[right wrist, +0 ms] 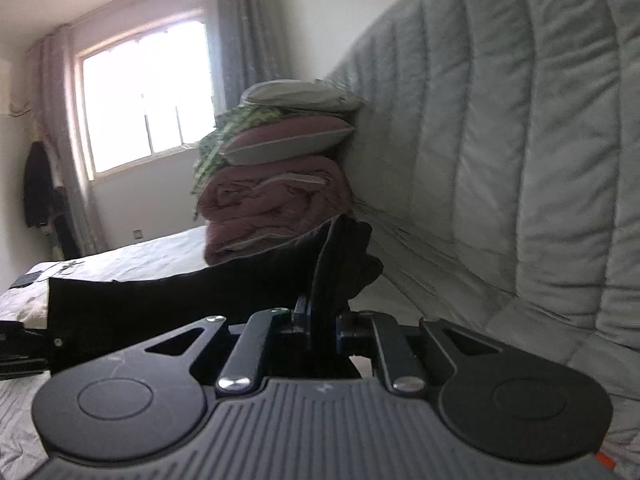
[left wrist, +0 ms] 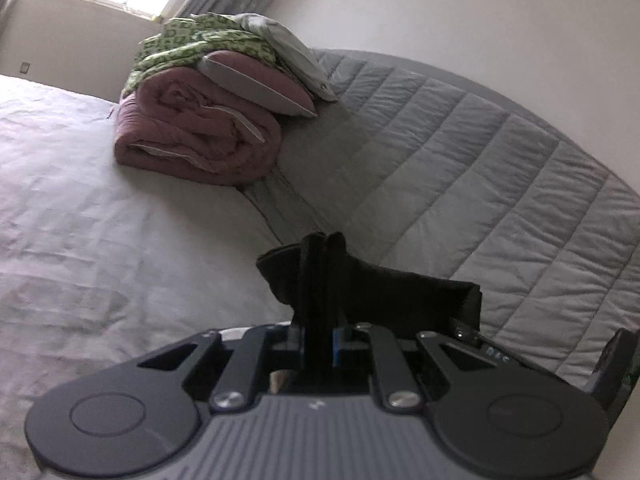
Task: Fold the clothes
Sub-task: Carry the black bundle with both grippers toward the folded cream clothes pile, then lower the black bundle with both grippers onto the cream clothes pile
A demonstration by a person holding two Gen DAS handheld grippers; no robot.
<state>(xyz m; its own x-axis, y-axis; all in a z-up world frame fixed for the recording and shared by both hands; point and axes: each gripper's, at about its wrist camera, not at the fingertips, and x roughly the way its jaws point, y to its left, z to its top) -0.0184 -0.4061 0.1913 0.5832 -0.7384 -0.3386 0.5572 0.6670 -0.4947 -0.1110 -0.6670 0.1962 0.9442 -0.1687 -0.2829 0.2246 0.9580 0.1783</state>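
Your left gripper (left wrist: 322, 280) and right gripper (right wrist: 326, 276) are each clamped on an edge of the black garment (right wrist: 160, 300), which hangs stretched between them above the bed (left wrist: 100, 200). You look mid-fold, I'd judge: keep both corners level and the cloth taut.

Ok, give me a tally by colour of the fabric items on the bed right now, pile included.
Black: 1, the black garment pinched by the left hand-held gripper and the right hand-held gripper
Mauve: 2, the rolled comforter and the mauve pillow
Green patterned: 1, the green cloth
Grey: 1, the grey pillow
Total: 5
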